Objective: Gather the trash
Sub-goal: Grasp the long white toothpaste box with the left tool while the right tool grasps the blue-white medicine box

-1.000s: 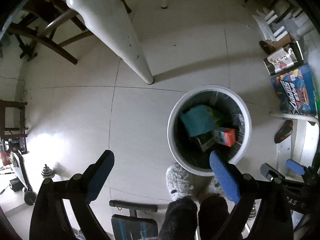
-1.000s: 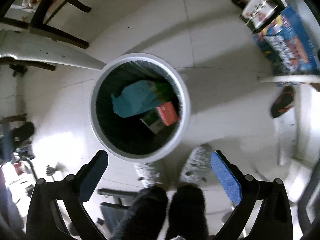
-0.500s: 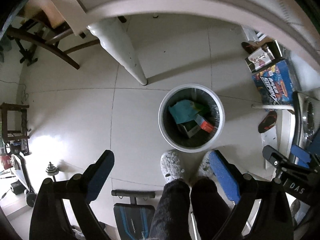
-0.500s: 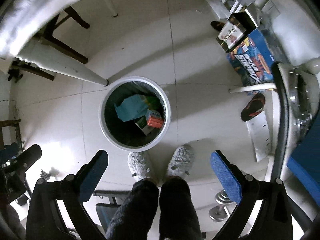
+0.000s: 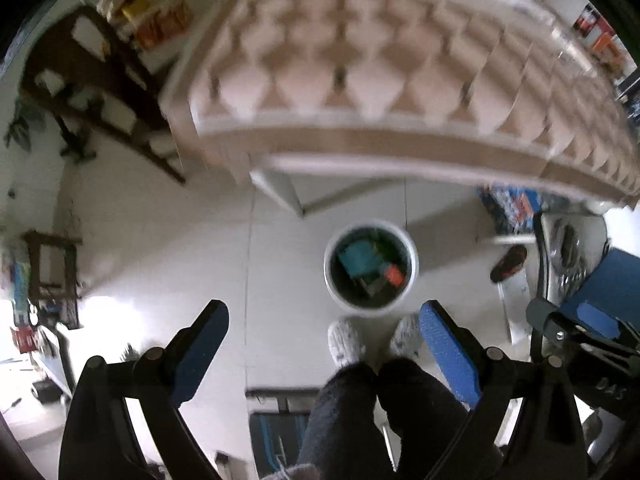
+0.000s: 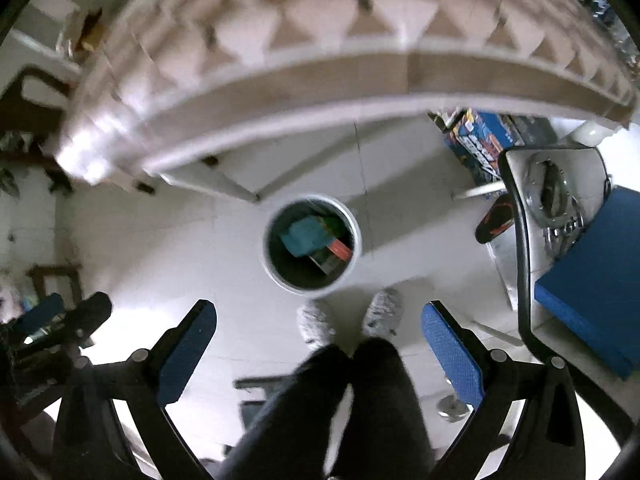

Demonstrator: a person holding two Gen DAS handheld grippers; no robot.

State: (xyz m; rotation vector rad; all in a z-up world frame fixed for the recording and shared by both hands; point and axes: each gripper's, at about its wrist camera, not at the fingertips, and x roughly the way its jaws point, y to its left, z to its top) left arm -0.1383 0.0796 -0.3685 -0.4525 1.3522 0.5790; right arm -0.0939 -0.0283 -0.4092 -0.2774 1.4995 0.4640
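Both claws hang high over the tiled floor, the left claw (image 5: 324, 344) and the right claw (image 6: 318, 336) each spread wide and holding nothing. Below, the white trash bin (image 5: 414, 276) (image 6: 269, 264) stands by the person's slippers, holding a teal bag (image 5: 356, 260) and a red carton (image 6: 340, 249).

The patterned table top (image 5: 384, 80) was smeared by motion blur in both views, its far side cut off by the picture's edge. Items inside the bin (image 6: 276, 264) were too small to identify. Boxes (image 5: 600, 36) beyond the table's far right corner were unreadable.
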